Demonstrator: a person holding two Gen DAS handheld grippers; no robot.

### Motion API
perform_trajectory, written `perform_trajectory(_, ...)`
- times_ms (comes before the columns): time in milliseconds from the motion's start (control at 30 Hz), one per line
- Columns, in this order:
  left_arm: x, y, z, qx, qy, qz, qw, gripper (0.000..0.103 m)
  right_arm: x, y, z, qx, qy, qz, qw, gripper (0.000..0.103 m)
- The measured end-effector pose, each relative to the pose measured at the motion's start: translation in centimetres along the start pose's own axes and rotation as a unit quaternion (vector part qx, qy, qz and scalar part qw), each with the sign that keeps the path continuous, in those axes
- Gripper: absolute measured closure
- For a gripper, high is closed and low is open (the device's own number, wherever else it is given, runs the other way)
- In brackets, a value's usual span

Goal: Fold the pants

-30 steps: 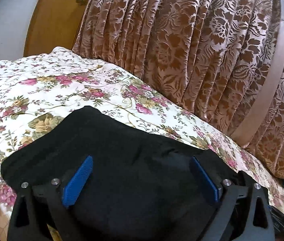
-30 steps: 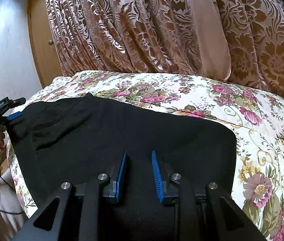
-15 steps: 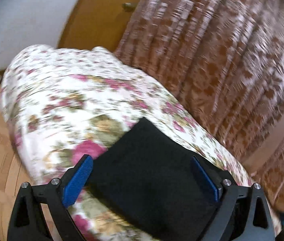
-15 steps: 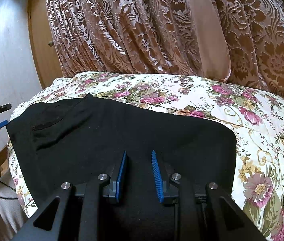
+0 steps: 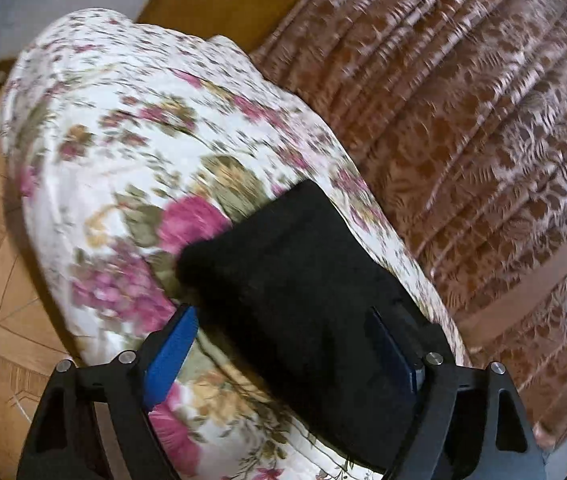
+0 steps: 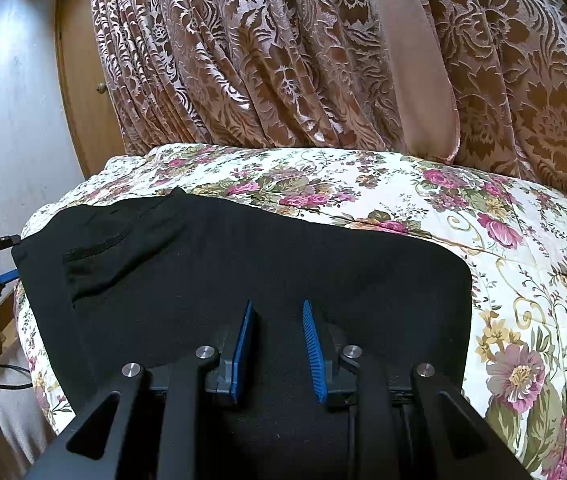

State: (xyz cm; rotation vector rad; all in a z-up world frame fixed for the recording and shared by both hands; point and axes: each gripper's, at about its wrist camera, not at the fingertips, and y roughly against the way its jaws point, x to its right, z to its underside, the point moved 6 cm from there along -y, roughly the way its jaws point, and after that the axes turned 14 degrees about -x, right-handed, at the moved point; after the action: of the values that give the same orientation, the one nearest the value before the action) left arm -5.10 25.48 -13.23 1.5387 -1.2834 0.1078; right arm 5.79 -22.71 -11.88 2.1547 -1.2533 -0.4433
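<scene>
Black pants (image 6: 243, 272) lie flat near bed (image 6: 523, 280) front edge. Your left tool (image 5: 279, 352) released wide; right tool (image 6: 277, 344) parted, grasping nothing. Fabric soft, light, limp: you take waistband corner, pinch both layers.

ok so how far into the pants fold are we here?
Early. Done: black fabric pants lie spread flat on the floral quilted bedspread, apparently doubled leg on leg. In hand: nothing gripped; the left gripper hangs open at one end, the right gripper sits slightly open over the near edge. Left: the lengthwise folds.
</scene>
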Motion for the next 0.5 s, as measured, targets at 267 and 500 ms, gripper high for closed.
perform_trajectory(267, 0.0, -1.7, -0.8, 0.003, 0.006, -0.005, 1.0, 0.026, -0.1, 0.0, 0.0, 0.002, -0.005, 0.001, 1.0, 0.077)
perform_trajectory(500, 0.5, -3.8, -2.2, -0.012, 0.024, 0.012, 0.9996, 0.081, -0.1, 0.0, 0.0, 0.002, -0.005, 0.002, 1.0, 0.077)
